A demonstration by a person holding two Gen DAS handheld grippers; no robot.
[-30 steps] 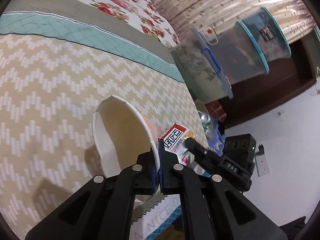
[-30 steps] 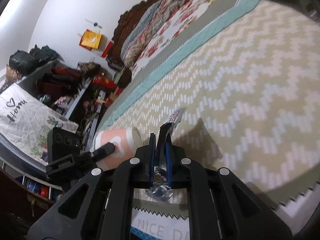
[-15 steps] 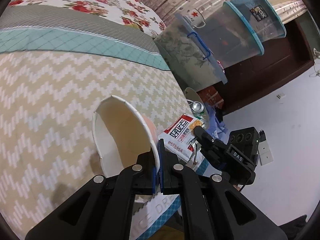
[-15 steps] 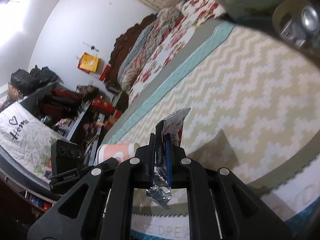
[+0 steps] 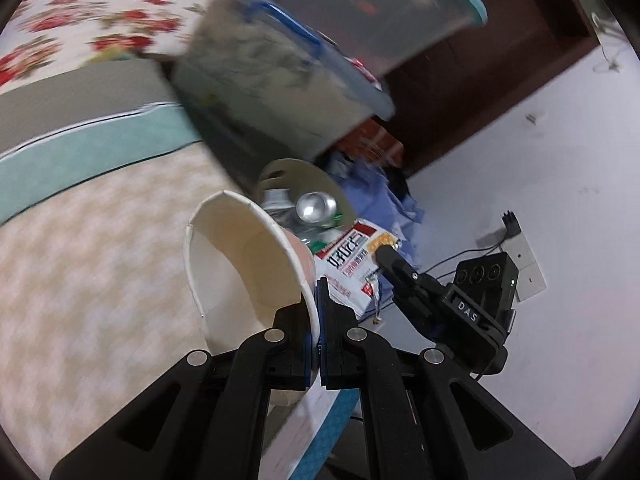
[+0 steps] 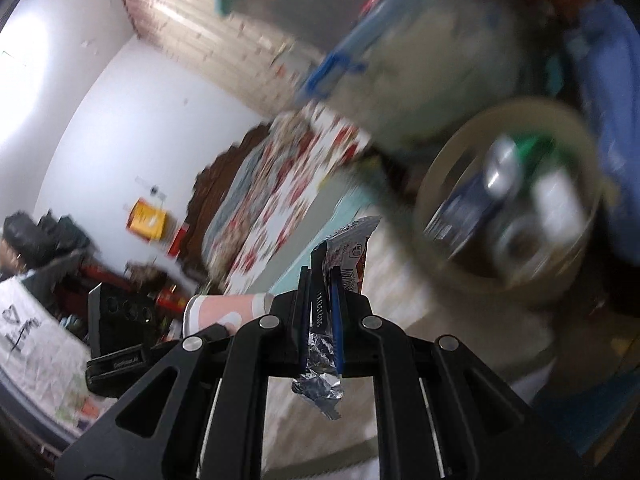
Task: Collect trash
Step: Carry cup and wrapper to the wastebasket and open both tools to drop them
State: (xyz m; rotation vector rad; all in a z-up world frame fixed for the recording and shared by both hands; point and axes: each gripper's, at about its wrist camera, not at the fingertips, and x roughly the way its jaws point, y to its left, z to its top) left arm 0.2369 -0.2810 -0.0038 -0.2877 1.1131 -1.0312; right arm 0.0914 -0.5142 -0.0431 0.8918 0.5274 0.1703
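My left gripper (image 5: 319,304) is shut on the rim of a white paper cup (image 5: 244,264) with a pink outside; the cup also shows in the right wrist view (image 6: 224,309). My right gripper (image 6: 321,292) is shut on a snack wrapper (image 6: 348,252) with a foil inside; the wrapper also shows in the left wrist view (image 5: 352,256). A beige trash bin (image 6: 508,204) holding a can and other trash stands beside the bed, ahead and right of the wrapper. In the left wrist view the bin (image 5: 308,188) lies just beyond the cup.
The bed with a zigzag cover (image 5: 100,248) lies on the left. Clear storage boxes with blue lids (image 5: 288,64) are stacked behind the bin. A blue cloth (image 5: 380,192) lies by the bin. A white wall with a socket (image 5: 524,256) is on the right.
Both grippers have swung right, off the bed toward the bin, carrying the cup and wrapper. The bin is now much closer and larger in both views.
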